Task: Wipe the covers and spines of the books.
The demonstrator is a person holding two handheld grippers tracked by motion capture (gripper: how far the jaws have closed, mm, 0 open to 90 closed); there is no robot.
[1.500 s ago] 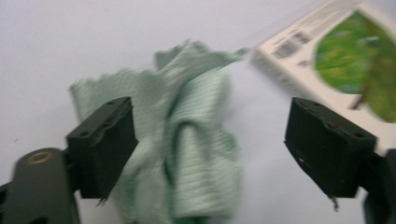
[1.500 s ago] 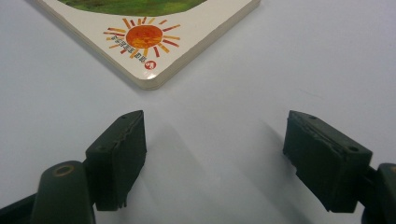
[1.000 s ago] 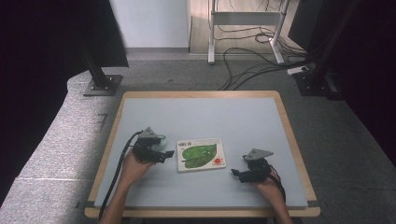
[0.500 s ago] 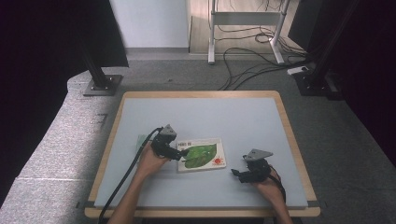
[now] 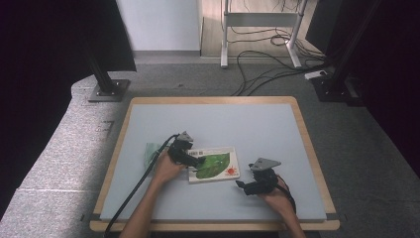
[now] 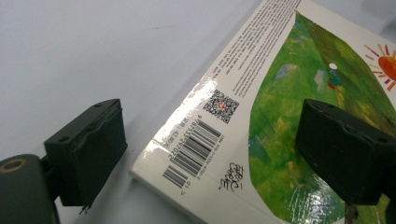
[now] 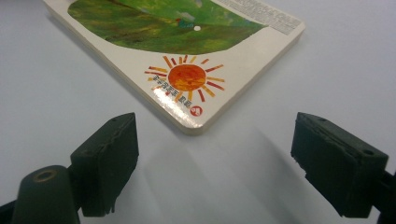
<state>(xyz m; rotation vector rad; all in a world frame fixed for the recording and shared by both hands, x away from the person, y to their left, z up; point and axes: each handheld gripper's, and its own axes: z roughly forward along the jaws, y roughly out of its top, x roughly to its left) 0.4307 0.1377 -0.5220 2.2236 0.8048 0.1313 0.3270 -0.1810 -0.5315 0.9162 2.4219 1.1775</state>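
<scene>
1. You're working on the book [image 5: 214, 164], which is lying flat, back cover up, a bit below the middle of the high view on the grey table [image 5: 218, 124]. It's sitting between your two hands.

2. Your left gripper [image 5: 194, 160] is hovering over the book's left end, and its jaws have just been opening. In the left gripper view they're standing wide apart, straddling the barcode corner [image 6: 194, 154]: one pad is over bare table at lower left, the other over the green leaf art at right. Nothing's being squeezed, so it's released.

3. Your right gripper [image 5: 242, 185] is sitting at lower right of the high view, just off the book's sun corner [image 7: 187, 78]. Its jaws have also just been opening; they're spread wide with only bare table between them. Also released.

4. My take: you're lining up to pinch the book's edge. The cover's glossy and the book's lying flush, so you're probably wanting one left pad sliding low along the table against the side edge, not landing on top.

5. I'd keep the right gripper close to that sun corner as a stop, since the book's likely going to be skating when pushed.

6. Close slowly once the edge is actually sitting between the pads.
</scene>
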